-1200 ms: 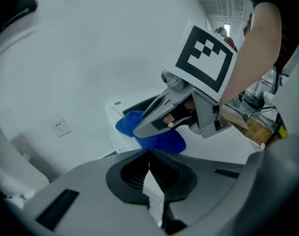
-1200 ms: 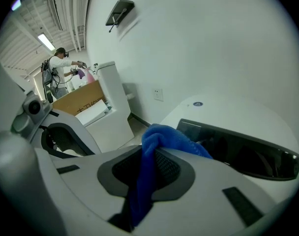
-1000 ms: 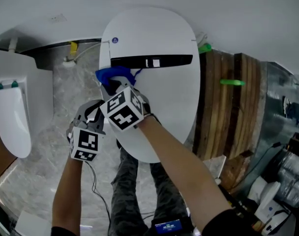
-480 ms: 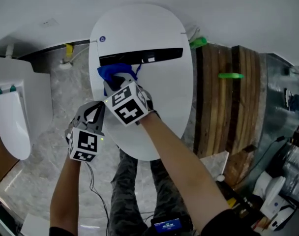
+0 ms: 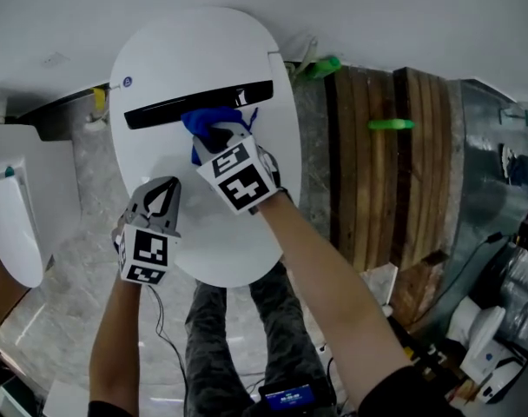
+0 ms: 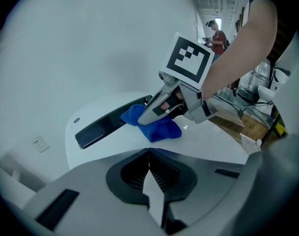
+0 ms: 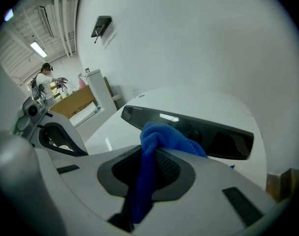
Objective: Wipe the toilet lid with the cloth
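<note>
- Since a second ago, the right gripper [image 5: 214, 139] has slid the cloth [image 5: 210, 120] from the black strip's [image 5: 160, 109] left end toward its right.
- Left gripper [image 5: 165, 194]: fingers shut, empty, over the white toilet lid [image 5: 186, 55].
- Right fingers clamp the crumpled blue cloth against the lid, at the strip.
- Round blue logo [image 5: 127, 82]: unreadable.

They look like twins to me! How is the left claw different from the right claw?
The right claw is shut on the blue cloth; the left claw is shut on nothing. The right claw is up by the black strip on the toilet lid; the left claw is nearer the lid's left edge. Both carry a black-and-white marker cube.
</note>
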A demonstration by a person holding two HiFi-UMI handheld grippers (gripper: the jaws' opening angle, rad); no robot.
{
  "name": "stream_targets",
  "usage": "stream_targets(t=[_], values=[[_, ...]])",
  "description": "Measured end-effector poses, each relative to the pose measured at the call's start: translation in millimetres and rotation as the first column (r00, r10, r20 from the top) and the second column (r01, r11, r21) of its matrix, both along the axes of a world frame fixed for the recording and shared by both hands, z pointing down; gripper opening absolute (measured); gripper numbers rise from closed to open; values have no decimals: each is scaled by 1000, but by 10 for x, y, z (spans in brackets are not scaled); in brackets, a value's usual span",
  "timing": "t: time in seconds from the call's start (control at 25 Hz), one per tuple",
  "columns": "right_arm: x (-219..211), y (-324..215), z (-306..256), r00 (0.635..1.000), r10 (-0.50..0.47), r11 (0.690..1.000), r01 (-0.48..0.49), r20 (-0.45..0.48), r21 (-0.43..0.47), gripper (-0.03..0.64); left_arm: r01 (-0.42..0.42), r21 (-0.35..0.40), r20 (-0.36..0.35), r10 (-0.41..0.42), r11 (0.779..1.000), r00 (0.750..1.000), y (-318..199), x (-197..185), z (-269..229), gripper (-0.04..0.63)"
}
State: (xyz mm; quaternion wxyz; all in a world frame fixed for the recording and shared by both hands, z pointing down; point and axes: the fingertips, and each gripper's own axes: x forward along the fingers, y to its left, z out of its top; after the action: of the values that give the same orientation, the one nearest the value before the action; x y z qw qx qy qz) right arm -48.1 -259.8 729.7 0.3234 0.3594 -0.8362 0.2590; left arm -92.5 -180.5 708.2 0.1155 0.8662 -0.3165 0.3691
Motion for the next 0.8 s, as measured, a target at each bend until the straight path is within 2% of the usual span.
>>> stream_targets(t=[0.48, 0.8], values=[[1189, -79, 6, 993, 115, 993, -115, 27, -7, 57, -24, 2, 11, 24, 1000, 1000, -74, 874, -42, 11], [1699, 101, 71, 981, 186, 983, -186, 59, 0, 57, -22, -8, 13, 22, 1000, 1000, 110, 1259, -58, 11]])
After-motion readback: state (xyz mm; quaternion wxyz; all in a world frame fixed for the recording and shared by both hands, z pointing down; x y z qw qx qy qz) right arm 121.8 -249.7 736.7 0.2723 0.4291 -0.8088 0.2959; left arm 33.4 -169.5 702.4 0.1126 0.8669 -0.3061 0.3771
